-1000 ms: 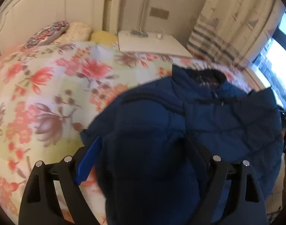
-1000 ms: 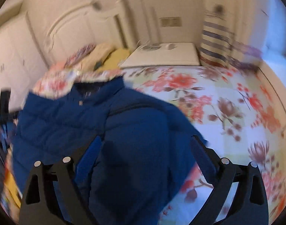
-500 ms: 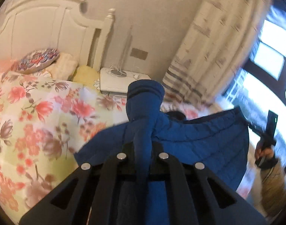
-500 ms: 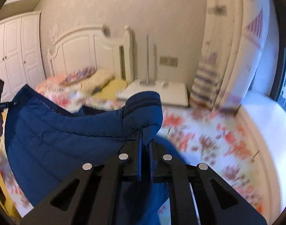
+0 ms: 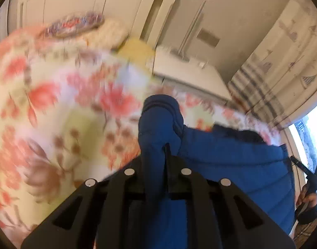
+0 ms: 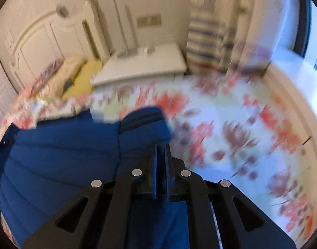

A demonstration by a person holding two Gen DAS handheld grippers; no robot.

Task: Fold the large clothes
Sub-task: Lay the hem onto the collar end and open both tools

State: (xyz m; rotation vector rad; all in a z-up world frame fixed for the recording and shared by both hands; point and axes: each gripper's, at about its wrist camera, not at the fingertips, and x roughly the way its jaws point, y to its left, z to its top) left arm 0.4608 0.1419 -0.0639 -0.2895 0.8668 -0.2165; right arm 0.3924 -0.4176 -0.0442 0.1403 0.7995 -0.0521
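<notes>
Two grippers each clamp a sleeve cuff of the blue jacket (image 5: 231, 161). In the left wrist view, the left gripper (image 5: 156, 155) has its fingers pressed together on the cuff, which bunches up just above the fingertips at frame centre. In the right wrist view, the right gripper (image 6: 160, 151) pinches the other cuff between nearly closed fingers, fabric filling the narrow gap.

Compared with half a second ago, both views have tipped downward: the floral bedspread (image 5: 54, 114) now fills far more of each frame, the headboard (image 6: 44, 35) sits higher, and heavy motion blur smears the flowers. A second ago both pairs of tongs stood wide open over the sleeves; now they are clenched on them.

From the left gripper the jacket body stretches toward the right edge of the frame, its quilted bands running roughly left to right, collar dark at the upper edge. From the right gripper it spreads toward the lower left, so its long axis lies between the two grippers, across the bed. At the far right of the left view, the person's hand (image 5: 307, 199) holds the other gripper's handle. A white nightstand (image 6: 141, 66) stands beside the pillows (image 6: 75, 72), with a striped curtain (image 5: 272, 78) further right.
</notes>
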